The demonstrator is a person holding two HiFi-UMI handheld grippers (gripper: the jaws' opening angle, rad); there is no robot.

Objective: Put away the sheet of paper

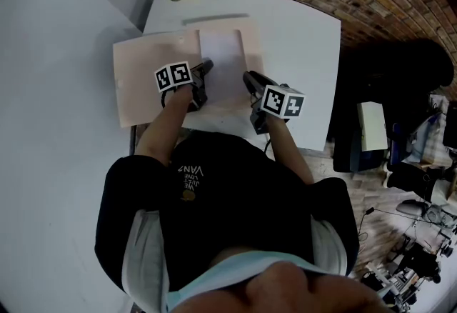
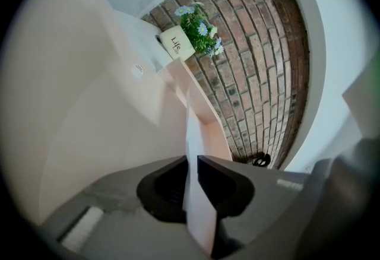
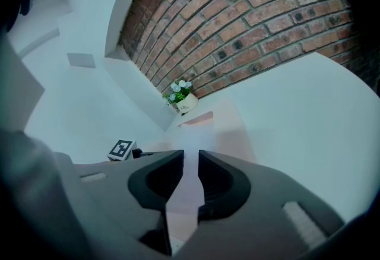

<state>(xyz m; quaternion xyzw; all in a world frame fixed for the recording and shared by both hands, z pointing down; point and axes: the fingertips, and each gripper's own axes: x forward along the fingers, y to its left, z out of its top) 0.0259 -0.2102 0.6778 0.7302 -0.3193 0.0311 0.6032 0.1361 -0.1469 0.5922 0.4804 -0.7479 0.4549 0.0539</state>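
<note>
at the white table (image 1: 300,26), left claw (image 2: 191,161) and right claw (image 3: 191,155) each pinch the sheet of paper (image 1: 223,54).

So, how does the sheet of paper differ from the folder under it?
The sheet of paper is white; the folder is pale pink. The sheet is narrower and covers only the folder's right part. The left gripper and the right gripper hold the sheet's near edge; the folder lies free, spread open. Both are thin and rectangular.
</note>
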